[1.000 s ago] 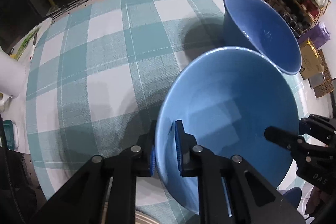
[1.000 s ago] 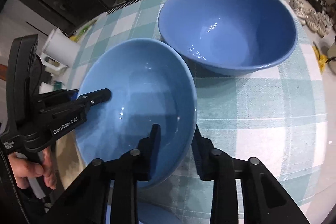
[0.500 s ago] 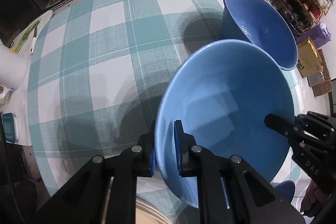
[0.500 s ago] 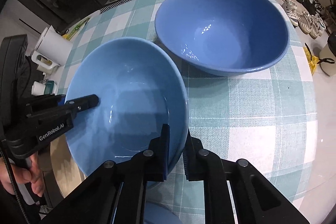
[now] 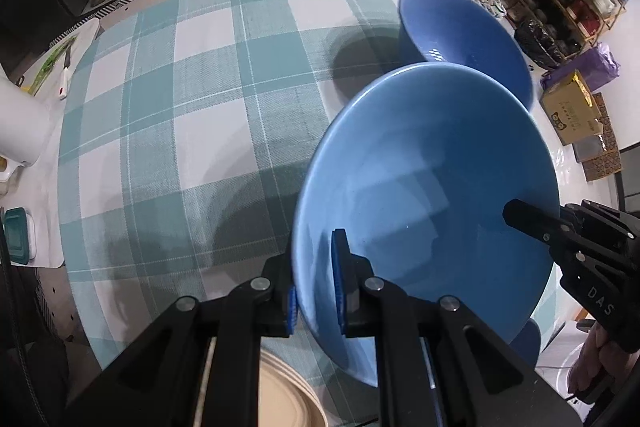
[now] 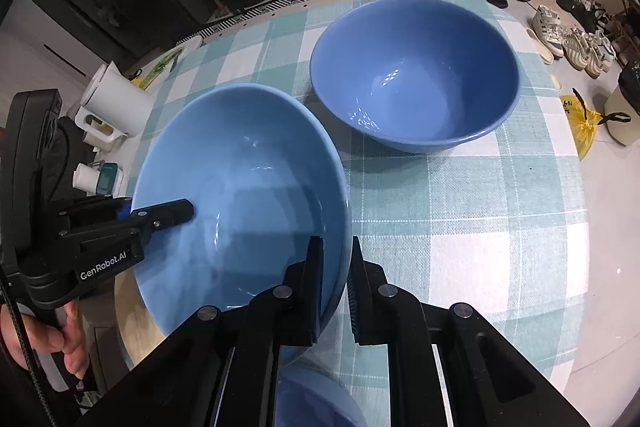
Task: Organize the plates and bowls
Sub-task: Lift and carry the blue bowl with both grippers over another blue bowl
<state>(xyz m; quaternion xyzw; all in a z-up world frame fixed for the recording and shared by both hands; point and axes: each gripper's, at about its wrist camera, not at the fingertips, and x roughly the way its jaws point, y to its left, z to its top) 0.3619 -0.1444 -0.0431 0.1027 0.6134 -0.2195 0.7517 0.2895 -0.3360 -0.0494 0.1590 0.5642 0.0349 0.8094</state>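
Bowl, light blue and glazed, hangs tilted above the checked tablecloth, clamped at two places on its rim. The left gripper is nearly closed on the near rim in the left wrist view: one blue-padded finger lies inside the bowl wall, the other outside, and both press on the wall. The right gripper is likewise pinched narrow on the rim at the opposite side: in the right wrist view its inner finger sits against the inside of the wall and its outer finger against the outside. Its jaws have just been closing, with the rim between them. Each gripper also shows in the other camera, reaching over the bowl's edge from the side. A second bowl, the same blue and standing upright on the tablecloth, lies just beyond the held bowl, apart from it in the right wrist view. A beige plate lies below the held bowl at the near table edge, partly hidden by the left gripper. A further blue piece of crockery shows beneath the right gripper; its kind cannot be told. Part of a hand grasps the left gripper's handle, left of the held bowl. A white jug-like container stands beyond the tablecloth's left edge.
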